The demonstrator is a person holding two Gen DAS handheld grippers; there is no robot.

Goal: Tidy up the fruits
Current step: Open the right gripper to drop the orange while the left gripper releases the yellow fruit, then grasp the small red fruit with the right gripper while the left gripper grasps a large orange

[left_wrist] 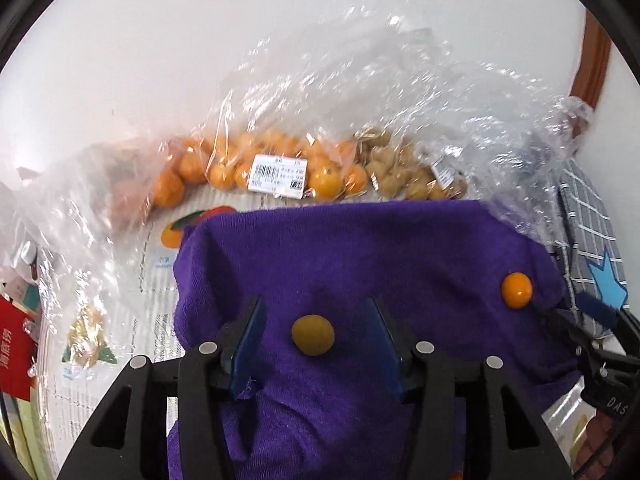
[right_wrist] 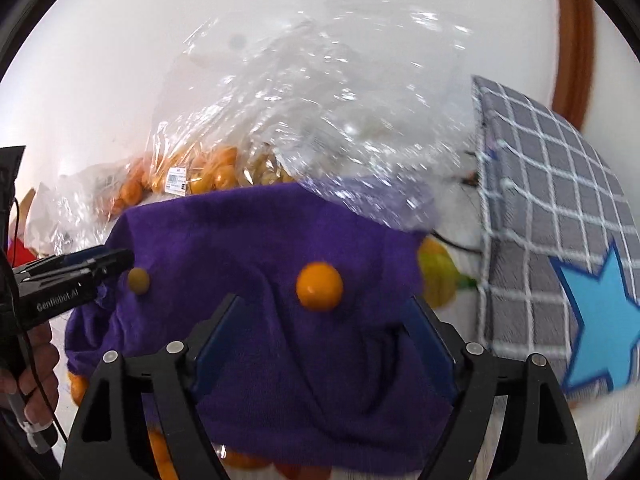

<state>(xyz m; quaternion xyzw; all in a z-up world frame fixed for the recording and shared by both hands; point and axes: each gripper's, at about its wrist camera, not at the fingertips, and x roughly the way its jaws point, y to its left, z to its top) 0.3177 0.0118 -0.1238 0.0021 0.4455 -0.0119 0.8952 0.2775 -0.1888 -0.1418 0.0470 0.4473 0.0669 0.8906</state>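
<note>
Left wrist view: a dull yellow-orange fruit (left_wrist: pixel 312 335) is seen at lower centre, resting on a purple towel (left_wrist: pixel 360 248) between the parted blue pads of the left gripper (left_wrist: pixel 316 344), which touch neither fruit nor each other; nothing is held. A brighter orange fruit (left_wrist: pixel 517 290) lies on the same towel at right, near its edge. Beyond the towel's far edge, a clear plastic bag of small oranges (left_wrist: pixel 240 168) with a white barcode label (left_wrist: pixel 277 176) is shown at middle left, and a second bag of pale husked fruit (left_wrist: pixel 404 176) just to its right. A printed sheet (left_wrist: pixel 156 264) lies under the towel at left.

Right wrist view: the bright fruit (right_wrist: pixel 319 286) sits at centre, ahead of the right gripper (right_wrist: pixel 320 332), whose fingers stand wide apart and empty. The left gripper (right_wrist: pixel 72 280) enters from the left edge, its tip close to the dull fruit (right_wrist: pixel 139 280). A grey checked fabric box (right_wrist: pixel 540 200) with a blue star fills the right side.

Both fruits appear to have been set down on the towel, so a placing step is judged complete. The next move would call for raising the grippers clear without nudging the round fruits, which could roll, then reaching towards the bags for more.
</note>
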